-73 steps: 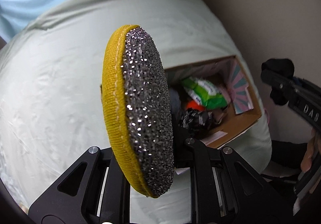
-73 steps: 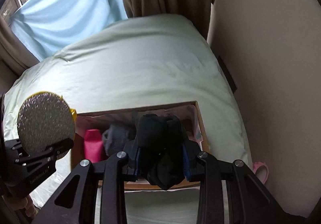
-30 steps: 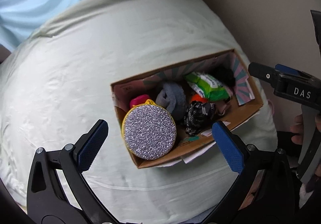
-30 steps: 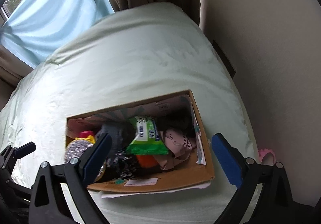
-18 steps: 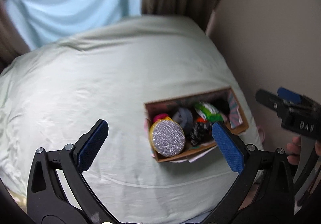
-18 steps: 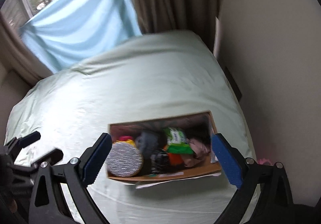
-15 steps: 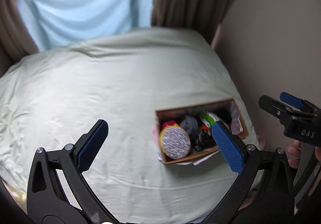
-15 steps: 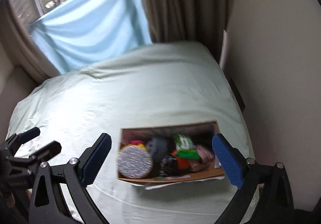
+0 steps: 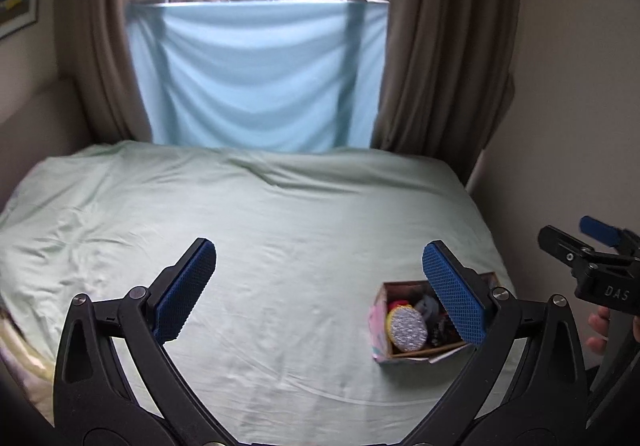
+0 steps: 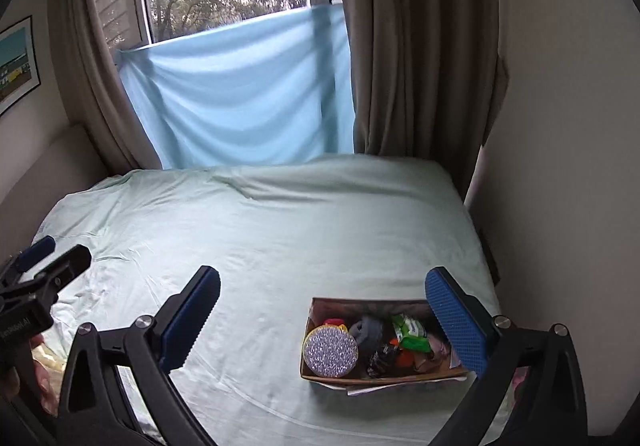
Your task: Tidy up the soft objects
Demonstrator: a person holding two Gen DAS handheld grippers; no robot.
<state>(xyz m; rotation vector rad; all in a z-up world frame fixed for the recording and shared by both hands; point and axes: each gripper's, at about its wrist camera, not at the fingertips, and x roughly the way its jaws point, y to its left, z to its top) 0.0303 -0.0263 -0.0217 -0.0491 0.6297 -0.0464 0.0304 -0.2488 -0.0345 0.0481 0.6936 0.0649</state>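
From my left tool [image 9: 319,288], spread wide with nothing between the blue pads, the cardboard box [image 9: 420,326] sat on the bed [image 9: 280,230] low and off to the right, partly tucked behind the tool's right finger. The round glittery scrubber [image 9: 408,333] was leaning at the box's left end, with a pink thing and a grey bundle just behind it. My right tool [image 9: 592,266] poked in past the box on that side; couldn't tell its jaws from this angle.

From the right tool [image 10: 322,310], jaws also wide apart and empty, the box [image 10: 380,376] was down and slightly right, long side running across my view. Scrubber [image 10: 330,352] at its left end, grey bundle [image 10: 368,332] next to it, green packet [image 10: 410,334] toward the box's right end. My left tool [image 10: 44,258] was way off left of the box.

Rest of the bed looked bare, so I figured the sorting was about done. If anything needed a nudge, the right tool looked nearer.
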